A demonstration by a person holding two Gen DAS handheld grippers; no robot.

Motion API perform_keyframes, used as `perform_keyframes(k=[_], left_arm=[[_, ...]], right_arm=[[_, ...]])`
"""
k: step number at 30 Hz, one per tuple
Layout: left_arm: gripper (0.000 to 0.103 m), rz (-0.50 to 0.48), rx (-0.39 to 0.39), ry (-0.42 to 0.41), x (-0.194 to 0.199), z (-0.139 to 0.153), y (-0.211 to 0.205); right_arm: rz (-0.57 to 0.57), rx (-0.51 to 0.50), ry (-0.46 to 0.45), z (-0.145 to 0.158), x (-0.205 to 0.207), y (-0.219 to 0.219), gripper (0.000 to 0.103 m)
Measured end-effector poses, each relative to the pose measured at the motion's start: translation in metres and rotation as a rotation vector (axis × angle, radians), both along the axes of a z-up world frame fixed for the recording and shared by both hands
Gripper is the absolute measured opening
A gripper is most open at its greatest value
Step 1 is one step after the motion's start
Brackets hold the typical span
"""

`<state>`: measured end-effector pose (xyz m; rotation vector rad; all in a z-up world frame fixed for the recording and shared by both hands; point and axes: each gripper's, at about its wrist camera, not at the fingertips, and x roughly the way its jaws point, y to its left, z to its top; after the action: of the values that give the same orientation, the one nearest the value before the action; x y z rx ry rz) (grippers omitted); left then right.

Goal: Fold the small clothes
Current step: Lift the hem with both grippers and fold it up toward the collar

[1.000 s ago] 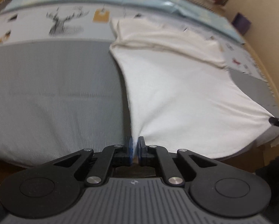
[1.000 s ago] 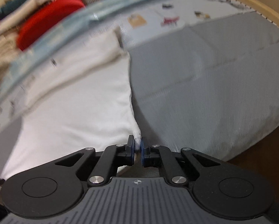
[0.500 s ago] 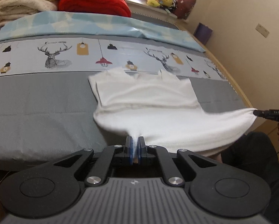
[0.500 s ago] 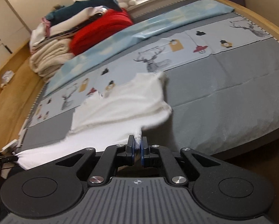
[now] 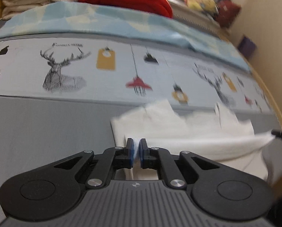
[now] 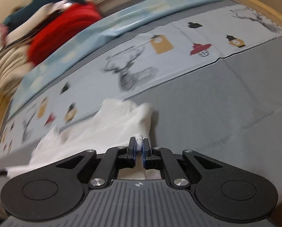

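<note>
Both grippers are angled down and forward. The left gripper [image 5: 136, 147] has its fingers [image 5: 129, 147] nearly together, pinching a corner of the white shirt [image 5: 178, 130], and they've just eased apart a touch. The right gripper [image 6: 139, 145] is clamped too, with a bunched bit of shirt edge sticking up between its fingers [image 6: 146, 147].

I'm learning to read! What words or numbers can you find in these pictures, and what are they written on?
Curly writing above the left deer head on the printed bed sheet: too blurred to read.
Writing above the other deer head on the same sheet: smeared, unreadable.
Yellow tag picture: no letters that show.
White garment, left gripper and right gripper: no words; only a small round mark on each gripper's body.
</note>
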<state>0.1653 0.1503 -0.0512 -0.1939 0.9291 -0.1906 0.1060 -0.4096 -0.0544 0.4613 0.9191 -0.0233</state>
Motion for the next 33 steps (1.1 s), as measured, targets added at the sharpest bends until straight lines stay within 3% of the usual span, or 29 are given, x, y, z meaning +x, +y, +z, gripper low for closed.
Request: perform_keyframes(k=[2,3,5,8,12,14,16,23,26,28,29,33], left_arm=[[0.018,0.073,-0.045,0.034,0.01,-0.015,0.011],[0.018,0.089,-0.087,0.092,0.014,-0.023,0.017],[0.018,0.079,-0.108,0.112,0.019,-0.028,0.018],[0.022,0.016,-0.037,0.115,0.025,-0.04,0.01],[0.022,0.011,-0.029,0.147,0.033,-0.06,0.005],[0.024,0.007,-0.036,0.124,0.038,-0.06,-0.001],[0.035,0.006,-0.046,0.092,0.041,-0.059,-0.007],[0.035,0.038,0.006,0.116,0.063,-0.073,-0.018],[0.033,0.036,0.015,0.1,0.07,-0.074,-0.022],[0.01,0.027,0.025,0.083,0.072,-0.072,-0.023],[0.01,0.02,0.03,0.074,0.072,-0.07,-0.024],[0.005,0.044,0.042,-0.048,0.068,-0.048,-0.02]], right_arm=[[-0.064,-0.062,-0.033,-0.013,0.011,0.002,0.01],[-0.078,-0.09,-0.037,-0.02,0.013,0.003,0.011],[-0.062,-0.083,0.037,-0.035,0.018,0.001,0.012],[0.02,-0.094,0.022,-0.042,0.021,0.006,0.015],[0.093,-0.13,0.077,-0.064,0.025,0.014,0.018],[0.098,-0.148,0.092,-0.068,0.032,0.016,0.019],[0.083,-0.14,0.062,-0.068,0.038,0.017,0.025],[0.07,-0.121,0.036,-0.071,0.062,0.025,0.028],[0.078,-0.128,0.022,-0.069,0.07,0.032,0.028],[0.086,-0.143,0.005,-0.066,0.073,0.038,0.022],[0.085,-0.161,-0.004,-0.064,0.075,0.041,0.008],[0.049,-0.178,-0.127,-0.042,0.075,0.046,0.005]])
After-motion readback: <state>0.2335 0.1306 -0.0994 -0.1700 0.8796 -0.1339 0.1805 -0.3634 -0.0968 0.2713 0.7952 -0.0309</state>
